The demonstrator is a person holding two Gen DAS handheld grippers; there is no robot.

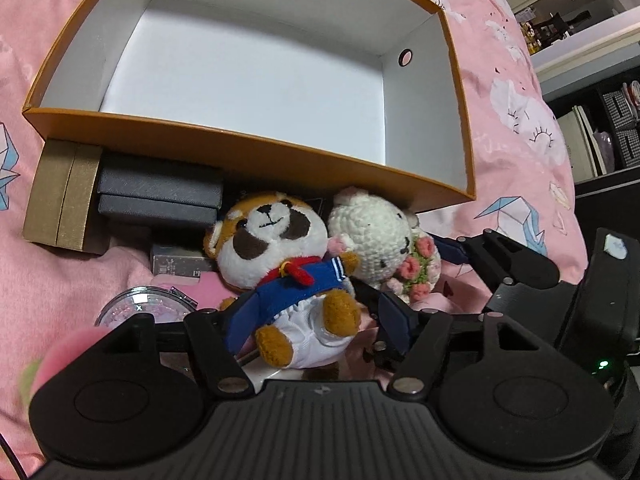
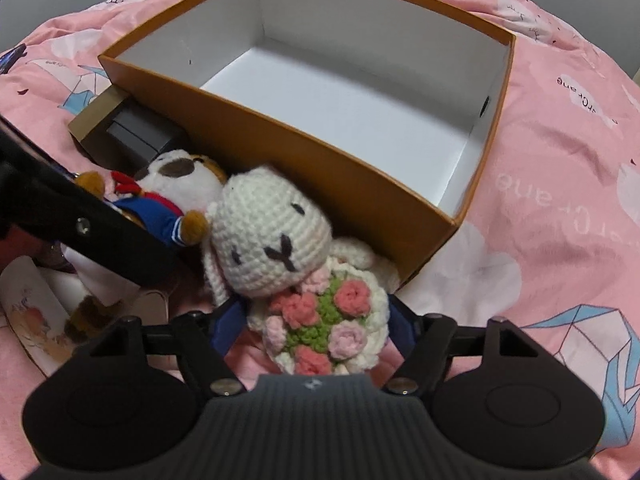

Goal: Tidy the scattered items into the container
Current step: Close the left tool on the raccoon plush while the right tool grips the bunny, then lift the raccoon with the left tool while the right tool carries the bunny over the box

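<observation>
An orange box [image 1: 256,148], white inside and holding nothing, is set on a pink bedspread [image 1: 516,152]. Just beside its near wall two soft toys are lying side by side, touching.

The left gripper [image 1: 316,312] is seen with its blue fingers [image 1: 244,316] on either side of the plush dog [image 1: 280,264] in the blue sailor top, closed against its body. The right gripper [image 2: 316,316] is set likewise about the crocheted rabbit [image 2: 280,240] with the flower bouquet, gripped at the bouquet.

To the left of the dog, a grey box [image 1: 158,194] and a gold box [image 1: 60,196] are noted against the orange wall. A round glittery case [image 1: 140,304] lies nearer, partly hidden.
</observation>
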